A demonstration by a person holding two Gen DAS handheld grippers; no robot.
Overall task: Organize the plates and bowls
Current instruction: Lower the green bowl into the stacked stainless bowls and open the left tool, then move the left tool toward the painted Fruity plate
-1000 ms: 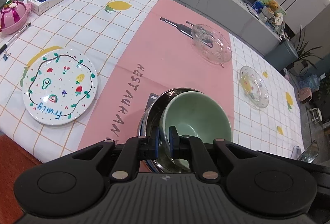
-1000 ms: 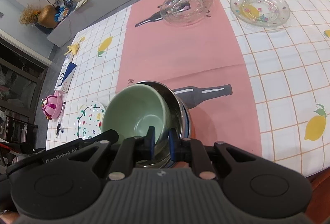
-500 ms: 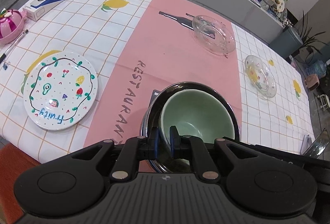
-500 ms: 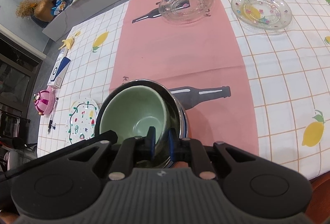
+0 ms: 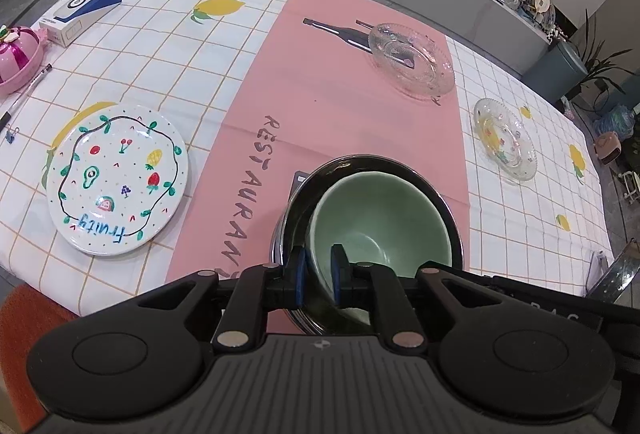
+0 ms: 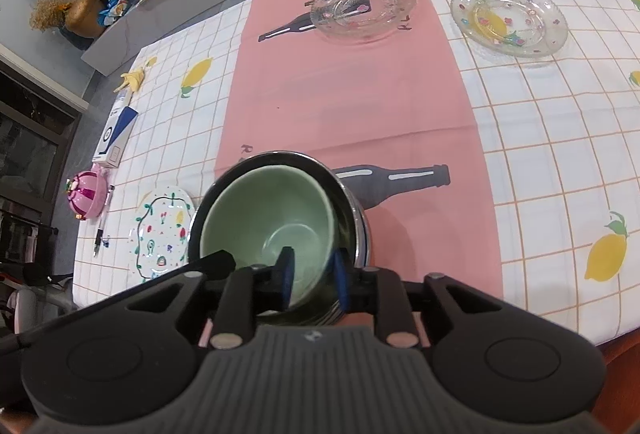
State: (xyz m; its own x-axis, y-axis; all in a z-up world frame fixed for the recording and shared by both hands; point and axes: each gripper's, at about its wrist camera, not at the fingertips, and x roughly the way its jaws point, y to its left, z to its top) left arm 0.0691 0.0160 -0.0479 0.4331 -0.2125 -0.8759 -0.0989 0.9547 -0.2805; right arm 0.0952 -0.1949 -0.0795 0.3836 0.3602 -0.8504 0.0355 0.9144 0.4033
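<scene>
Two grippers are letting go of the same green bowl [image 5: 380,218], one on each side of its near rim. The left gripper [image 5: 318,270] is straddling the rim with its jaws just having been opening, the blue pads [image 5: 299,274] now standing slightly off the wall. The right gripper [image 6: 310,276] is doing likewise, its jaws just having been widening, with a visible gap on either side of the rim. The bowl is sitting inside the steel bowl [image 5: 360,170], leaning toward one side of it, on the pink runner [image 5: 320,106] near the table's front edge.

Judging the step as a release after nesting, both hands ought to be opening a little more, then lifting straight back along the fingers so no pad is dragging the rim and tipping the bowl.

The green bowl is looking glazed, smooth and round; the steel one is mirror-bright, thin-lipped and slippery. Farther out, a painted plate [image 5: 118,180] is lying flat and matte, and two glass dishes [image 5: 412,60] [image 5: 505,139] are showing scalloped, patterned edges.
</scene>
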